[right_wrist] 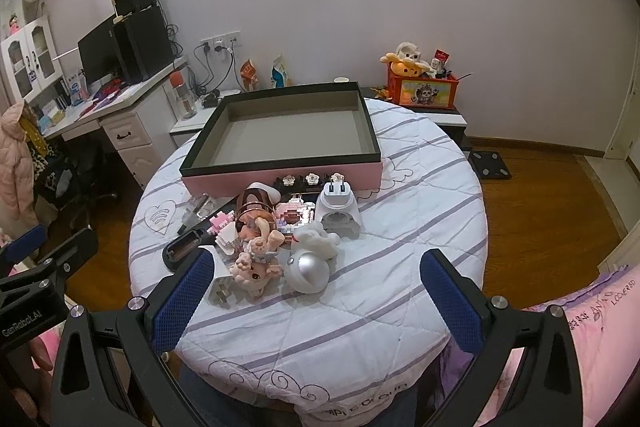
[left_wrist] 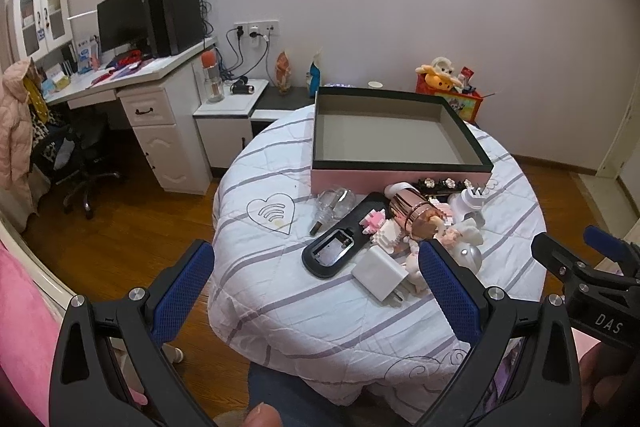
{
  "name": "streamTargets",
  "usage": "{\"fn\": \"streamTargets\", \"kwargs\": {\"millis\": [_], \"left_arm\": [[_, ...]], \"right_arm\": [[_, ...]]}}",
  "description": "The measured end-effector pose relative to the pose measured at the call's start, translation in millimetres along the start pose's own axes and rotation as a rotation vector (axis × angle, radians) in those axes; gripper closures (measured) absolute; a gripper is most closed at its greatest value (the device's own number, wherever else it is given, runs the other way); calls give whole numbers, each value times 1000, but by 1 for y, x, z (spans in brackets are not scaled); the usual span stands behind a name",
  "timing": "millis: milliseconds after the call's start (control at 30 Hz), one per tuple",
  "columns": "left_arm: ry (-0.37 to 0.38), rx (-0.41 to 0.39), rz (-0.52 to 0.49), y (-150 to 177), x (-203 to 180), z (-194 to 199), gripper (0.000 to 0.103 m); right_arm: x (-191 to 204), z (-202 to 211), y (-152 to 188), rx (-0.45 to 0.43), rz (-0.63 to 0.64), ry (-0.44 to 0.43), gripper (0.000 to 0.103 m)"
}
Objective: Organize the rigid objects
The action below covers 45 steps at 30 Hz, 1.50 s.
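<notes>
Tongs first: left gripper point(left_wrist: 316, 281), black frame with blue textured pads, jaws spread wide, nothing between them; it hangs low in the frame over the near edge of the round table point(left_wrist: 280, 311) covered in a white quilted cloth with lilac stripes. Right gripper point(right_wrist: 316, 291), same build, jaws likewise spread wide and holding nothing, low in its frame above the same cloth.

Just beyond the tips, mid-frame, sits a tight cluster of small items: white square plug adapter point(left_wrist: 382, 279), black oval casing with an open window point(left_wrist: 334, 251), rose-gold ribbed metallic cylinder point(left_wrist: 412, 213), clear glass bulb-shaped piece point(left_wrist: 334, 205), silver-and-white dome point(right_wrist: 309, 271), pink plush rabbit figure point(right_wrist: 256, 269), white rounded charger with two prongs up point(right_wrist: 339, 205), pink-and-white block model point(right_wrist: 295, 217).

Behind the cluster, toward frame centre, lies a shallow rectangular pink box with a black rim and grey lining point(right_wrist: 280, 178), interior bare.

Upper left: white desk point(left_wrist: 160, 107) with a dark monitor point(left_wrist: 120, 21).
</notes>
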<state>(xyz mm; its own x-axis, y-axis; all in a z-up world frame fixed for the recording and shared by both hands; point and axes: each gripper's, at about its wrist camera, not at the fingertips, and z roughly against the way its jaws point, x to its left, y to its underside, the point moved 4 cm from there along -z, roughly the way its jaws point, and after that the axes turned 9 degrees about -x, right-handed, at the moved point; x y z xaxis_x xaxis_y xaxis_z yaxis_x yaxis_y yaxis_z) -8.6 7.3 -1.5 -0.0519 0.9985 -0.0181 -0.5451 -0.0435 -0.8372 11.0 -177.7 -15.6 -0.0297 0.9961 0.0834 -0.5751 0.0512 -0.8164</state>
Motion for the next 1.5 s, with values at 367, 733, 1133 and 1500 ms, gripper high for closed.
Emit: {"fn": "streamTargets", "kwargs": {"millis": [367, 733, 1133, 1500], "left_arm": [[-1, -12, 8, -1, 5, 7, 0], [0, -10, 17, -5, 8, 5, 0], [8, 18, 22, -9, 11, -11, 0], [13, 26, 16, -8, 7, -20, 0]], "right_arm": [[6, 4, 1, 1, 10, -15, 0], [7, 0, -5, 3, 14, -21, 0], [4, -14, -7, 24, 12, -13, 0], [1, -19, -9, 33, 14, -15, 0]]}}
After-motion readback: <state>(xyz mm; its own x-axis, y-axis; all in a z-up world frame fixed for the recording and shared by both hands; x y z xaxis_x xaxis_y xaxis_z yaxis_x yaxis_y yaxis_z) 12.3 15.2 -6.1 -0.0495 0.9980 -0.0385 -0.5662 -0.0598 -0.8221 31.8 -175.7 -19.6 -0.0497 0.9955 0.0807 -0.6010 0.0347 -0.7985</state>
